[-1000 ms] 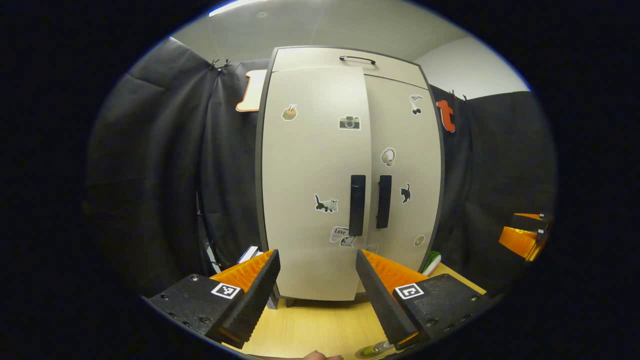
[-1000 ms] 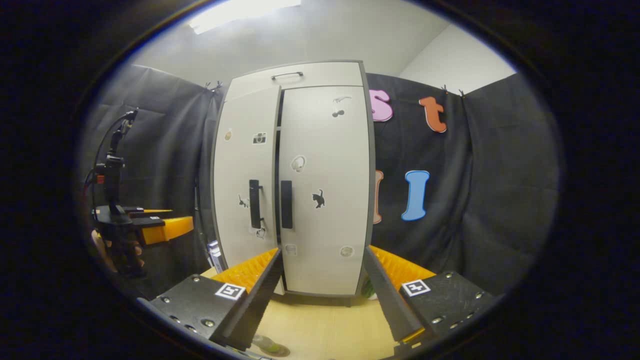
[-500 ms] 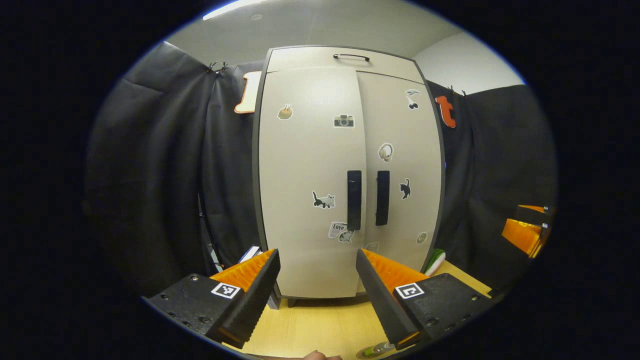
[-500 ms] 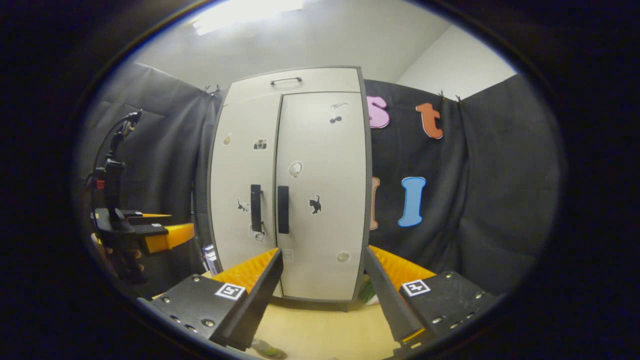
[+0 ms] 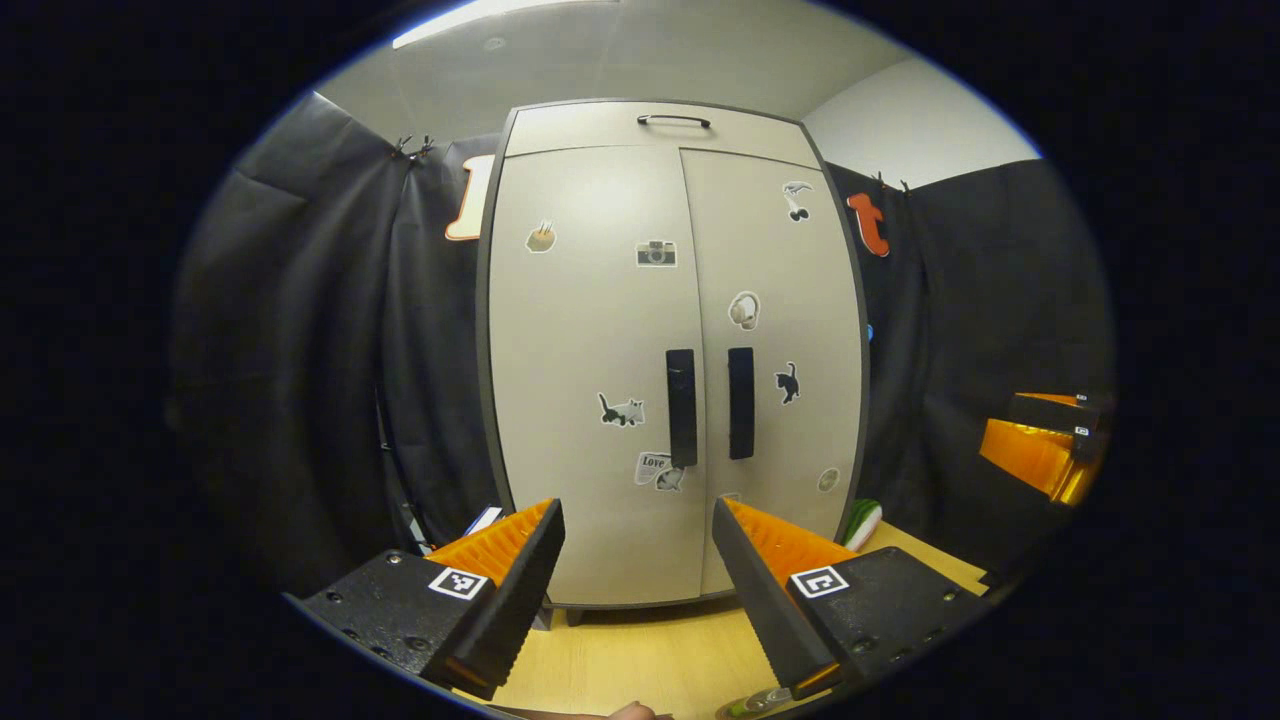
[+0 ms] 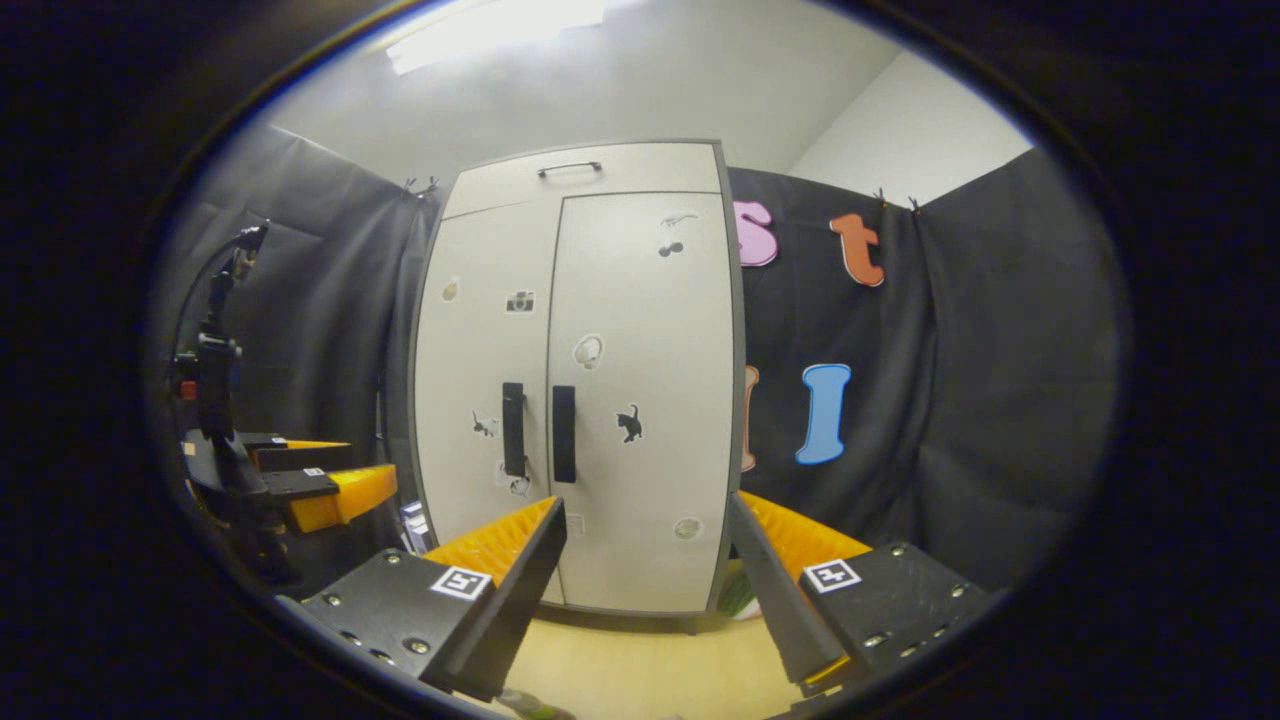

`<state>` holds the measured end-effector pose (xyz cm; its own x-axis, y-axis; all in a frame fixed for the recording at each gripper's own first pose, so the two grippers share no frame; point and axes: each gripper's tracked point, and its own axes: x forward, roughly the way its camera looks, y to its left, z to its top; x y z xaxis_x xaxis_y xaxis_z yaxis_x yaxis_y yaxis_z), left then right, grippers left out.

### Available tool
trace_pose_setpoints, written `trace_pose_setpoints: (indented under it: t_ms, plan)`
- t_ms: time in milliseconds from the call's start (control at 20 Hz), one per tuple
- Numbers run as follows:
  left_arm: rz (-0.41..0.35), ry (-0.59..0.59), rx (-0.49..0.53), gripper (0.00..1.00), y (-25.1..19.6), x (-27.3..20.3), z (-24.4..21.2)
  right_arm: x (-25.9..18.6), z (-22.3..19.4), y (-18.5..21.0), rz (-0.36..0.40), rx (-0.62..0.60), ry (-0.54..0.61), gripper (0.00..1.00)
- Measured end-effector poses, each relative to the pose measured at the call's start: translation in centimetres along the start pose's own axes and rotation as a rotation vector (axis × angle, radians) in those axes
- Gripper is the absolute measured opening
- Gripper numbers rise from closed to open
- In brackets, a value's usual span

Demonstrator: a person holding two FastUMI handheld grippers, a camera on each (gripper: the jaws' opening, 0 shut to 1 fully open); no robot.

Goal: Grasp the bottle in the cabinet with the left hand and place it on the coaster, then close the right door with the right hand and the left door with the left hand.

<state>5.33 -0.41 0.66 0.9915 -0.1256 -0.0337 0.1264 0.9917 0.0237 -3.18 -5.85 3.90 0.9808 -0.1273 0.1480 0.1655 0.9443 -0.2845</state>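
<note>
The pale cabinet (image 5: 600, 330) stands on the wooden table with its left door (image 5: 585, 420) and right door (image 5: 790, 300) both flush shut, black handles (image 5: 681, 407) side by side. My left gripper (image 5: 636, 512) is open in front of the left door, apart from it, holding nothing. My right gripper (image 6: 647, 505) is open before the right door (image 6: 650, 330) and also shows at the right of the left gripper view (image 5: 1040, 455). A clear and green bottle top (image 5: 748, 704) peeks at the bottom edge, again in the right gripper view (image 6: 525, 703).
A green and white object (image 5: 860, 520) lies on the table (image 5: 640, 650) by the cabinet's right foot. Small boxes (image 6: 415, 520) sit at its left foot. The left gripper (image 6: 320, 490) and a cabled stand (image 6: 215, 350) are at the left. A fingertip (image 5: 632, 711) shows below.
The left door, ajar a second ago, has swung flush against the cabinet. The gap between the doors has gone. Both grippers have drawn back a little.
</note>
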Motion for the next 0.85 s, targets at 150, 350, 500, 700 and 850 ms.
trace_pose_setpoints:
  t_ms: [150,350,500,700,850]
  plan:
    - [-0.010,-0.023,0.021,0.95,0.0,0.3,0.2,0.5,-0.1,0.0,-0.027,-0.006,0.006,0.98]
    - [-0.027,-0.013,-0.008,0.94,0.4,0.9,-0.3,0.7,0.3,0.8,-0.044,-0.002,0.020,0.98]
    - [-0.078,-0.012,-0.048,0.95,0.0,1.7,-0.9,0.4,0.7,0.3,-0.095,0.000,-0.001,0.93]
    - [-0.122,0.026,-0.032,0.95,0.2,2.7,-2.3,0.1,0.3,1.3,-0.124,0.021,0.015,0.98]
    - [-0.148,0.016,-0.056,0.94,0.2,3.0,-2.3,0.0,0.4,2.8,-0.117,0.019,0.010,0.94]
